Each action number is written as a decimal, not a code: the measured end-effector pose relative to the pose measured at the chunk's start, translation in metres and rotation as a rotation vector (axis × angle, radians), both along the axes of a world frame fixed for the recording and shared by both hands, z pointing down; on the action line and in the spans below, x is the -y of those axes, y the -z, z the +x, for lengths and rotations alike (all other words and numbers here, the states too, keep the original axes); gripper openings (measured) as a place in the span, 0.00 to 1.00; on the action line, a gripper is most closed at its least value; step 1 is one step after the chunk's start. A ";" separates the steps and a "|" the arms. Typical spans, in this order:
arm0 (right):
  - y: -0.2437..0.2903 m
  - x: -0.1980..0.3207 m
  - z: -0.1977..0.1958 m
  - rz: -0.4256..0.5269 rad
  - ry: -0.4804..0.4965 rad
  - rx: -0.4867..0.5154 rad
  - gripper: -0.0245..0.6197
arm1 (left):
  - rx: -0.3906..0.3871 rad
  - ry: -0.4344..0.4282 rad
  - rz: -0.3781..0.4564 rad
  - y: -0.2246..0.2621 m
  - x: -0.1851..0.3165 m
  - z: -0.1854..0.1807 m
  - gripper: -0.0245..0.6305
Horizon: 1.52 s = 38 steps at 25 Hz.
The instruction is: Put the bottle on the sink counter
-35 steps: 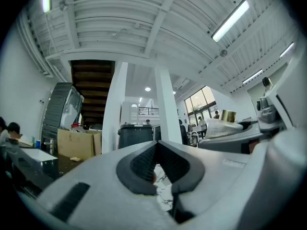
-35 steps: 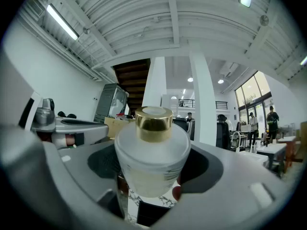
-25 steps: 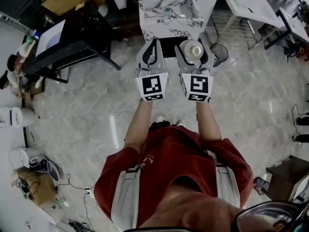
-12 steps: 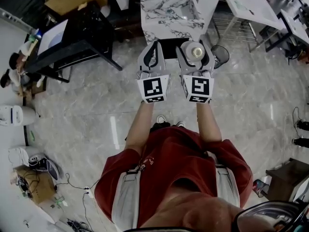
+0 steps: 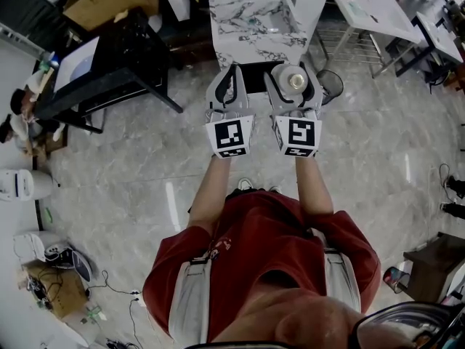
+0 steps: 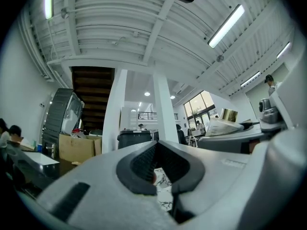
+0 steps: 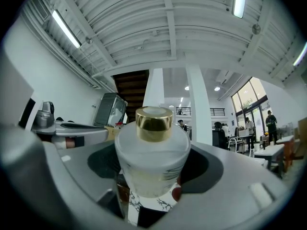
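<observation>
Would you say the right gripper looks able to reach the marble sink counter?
Probably yes: the right gripper, holding the frosted gold-capped bottle, sits just short of the marble sink counter, with nothing visible between them.

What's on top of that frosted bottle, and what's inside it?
A gold cap tops the bottle, held in the right hand-held gripper. The frosted wall blurs whatever is inside; only a yellowish tint shows low down.

Bottle (image 7: 152, 159): round, frosted white body, pale liquid low inside, shiny gold cap. It stands upright, clamped between the jaws of the right tool (image 5: 293, 75), in the air, not on the sink worktop (image 5: 254, 22). The worktop is white marble with dark veins, near, just ahead of the bottle.
</observation>
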State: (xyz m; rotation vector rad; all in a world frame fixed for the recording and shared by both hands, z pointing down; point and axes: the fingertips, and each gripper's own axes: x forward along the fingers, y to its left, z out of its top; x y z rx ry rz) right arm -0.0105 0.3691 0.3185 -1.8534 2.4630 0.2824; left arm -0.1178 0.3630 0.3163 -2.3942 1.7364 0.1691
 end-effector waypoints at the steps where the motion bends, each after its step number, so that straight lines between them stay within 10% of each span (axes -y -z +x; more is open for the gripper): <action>1: 0.001 0.001 -0.003 0.005 -0.005 0.000 0.56 | -0.001 -0.003 0.002 0.000 0.001 -0.003 0.03; 18: -0.002 0.009 -0.025 0.027 -0.053 -0.010 0.56 | -0.014 -0.062 0.010 -0.006 0.015 -0.025 0.03; 38: -0.011 0.137 0.018 -0.001 -0.065 0.041 0.56 | 0.004 -0.041 0.011 -0.005 0.140 0.010 0.03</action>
